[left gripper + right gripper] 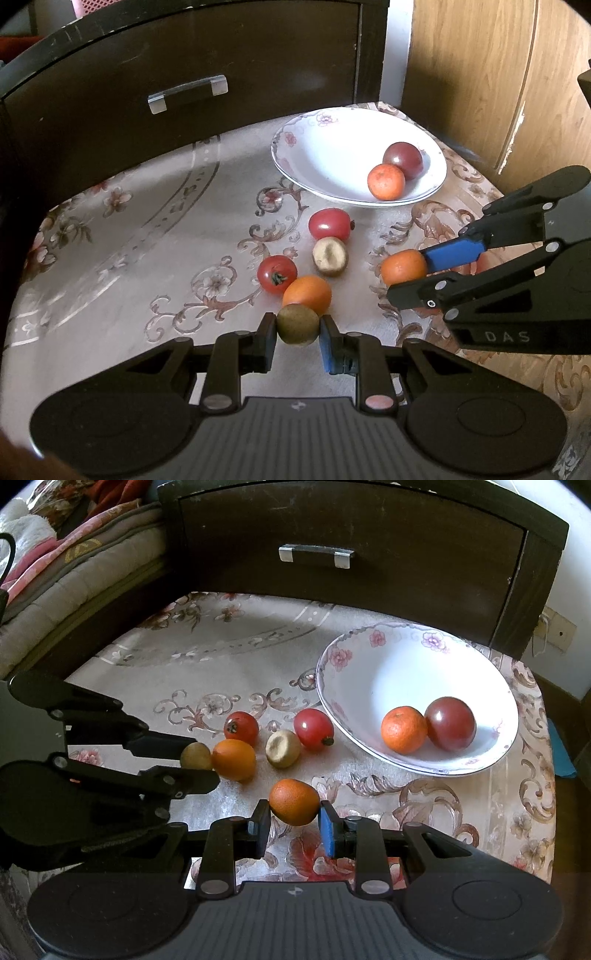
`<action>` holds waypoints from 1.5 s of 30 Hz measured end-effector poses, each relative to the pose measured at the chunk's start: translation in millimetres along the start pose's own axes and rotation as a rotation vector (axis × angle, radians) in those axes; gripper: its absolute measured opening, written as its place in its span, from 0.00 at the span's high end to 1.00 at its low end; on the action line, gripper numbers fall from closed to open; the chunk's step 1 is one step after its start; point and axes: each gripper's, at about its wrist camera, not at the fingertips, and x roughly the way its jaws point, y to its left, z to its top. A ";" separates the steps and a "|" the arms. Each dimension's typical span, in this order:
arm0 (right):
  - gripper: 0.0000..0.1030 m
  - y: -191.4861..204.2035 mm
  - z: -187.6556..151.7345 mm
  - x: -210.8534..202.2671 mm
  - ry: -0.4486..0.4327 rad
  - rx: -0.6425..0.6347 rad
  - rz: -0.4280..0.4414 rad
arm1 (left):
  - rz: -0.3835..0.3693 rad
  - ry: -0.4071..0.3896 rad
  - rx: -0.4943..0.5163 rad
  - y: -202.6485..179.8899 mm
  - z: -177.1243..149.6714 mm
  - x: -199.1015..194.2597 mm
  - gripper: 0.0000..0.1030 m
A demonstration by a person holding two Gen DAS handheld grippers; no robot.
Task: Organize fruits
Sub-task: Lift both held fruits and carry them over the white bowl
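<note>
Each claw clenched a fruit, the left claw (297, 329) a green fruit (297, 324), the right claw (294, 818) an orange (294, 802), presumably bound for the bowl (369, 653) ahead.

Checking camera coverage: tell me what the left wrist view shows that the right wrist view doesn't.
Only the left wrist view: a wooden panel at right. Only the right wrist view: folded bedding at left. Both: the plate holding two fruits, the left gripper on a green fruit, the right gripper on an orange.
</note>
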 end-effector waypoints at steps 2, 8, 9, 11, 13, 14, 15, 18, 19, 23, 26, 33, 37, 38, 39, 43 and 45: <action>0.79 0.6 0.4 0.4 0.002 -0.002 0.001 | -0.002 -0.002 0.000 -0.1 -0.3 -1.0 0.68; 0.79 3.2 0.6 0.5 -0.001 -0.010 0.009 | -0.005 0.000 -0.001 -0.4 -1.8 -1.8 0.68; 0.79 3.8 0.6 0.6 -0.001 -0.011 0.010 | -0.005 -0.001 -0.002 -0.4 -1.8 -2.3 0.68; 0.79 4.1 0.4 0.6 -0.001 -0.012 0.012 | -0.007 -0.006 -0.002 -0.9 -1.0 -3.4 0.68; 0.79 3.8 0.3 0.7 -0.002 -0.013 0.013 | -0.010 -0.012 -0.001 -1.9 0.2 -4.9 0.68; 0.79 4.1 0.5 0.6 -0.003 -0.013 0.014 | -0.011 -0.015 0.000 -2.5 0.6 -5.2 0.68; 0.79 4.0 0.6 0.2 -0.003 -0.013 0.016 | -0.013 -0.015 0.000 -2.9 1.0 -5.1 0.68; 0.79 4.2 0.8 -1.0 -0.007 -0.012 0.018 | -0.016 -0.016 0.002 -4.3 1.4 -4.7 0.68; 0.79 4.2 0.9 -1.5 -0.009 -0.011 0.017 | -0.017 -0.016 0.003 -4.9 1.5 -4.5 0.68; 0.79 2.3 1.1 -4.5 -0.016 -0.005 0.017 | -0.019 -0.022 0.002 -4.3 2.7 -5.7 0.68; 0.79 2.0 1.0 -5.2 -0.019 -0.003 0.016 | -0.018 -0.027 -0.004 -2.7 3.3 -7.3 0.68; 0.79 0.9 2.3 -8.2 -0.026 0.001 0.015 | -0.019 -0.039 0.000 -3.2 9.5 -6.4 0.68; 0.79 -1.6 6.3 -10.7 -0.037 0.006 0.011 | -0.020 -0.052 0.006 -4.9 20.1 -2.7 0.68; 0.79 -2.9 7.8 -10.8 -0.040 0.009 0.009 | -0.020 -0.058 0.008 -5.4 24.4 -1.2 0.68; 0.79 -4.5 9.0 -11.2 -0.043 0.013 0.005 | -0.019 -0.063 0.011 -6.1 28.3 0.1 0.68; 0.79 -15.8 15.2 -13.0 -0.059 0.035 -0.015 | -0.023 -0.081 -0.002 -6.8 46.2 8.3 0.68; 0.79 -23.5 20.6 -13.3 -0.070 0.050 -0.031 | -0.024 -0.090 -0.001 -7.6 55.6 13.1 0.68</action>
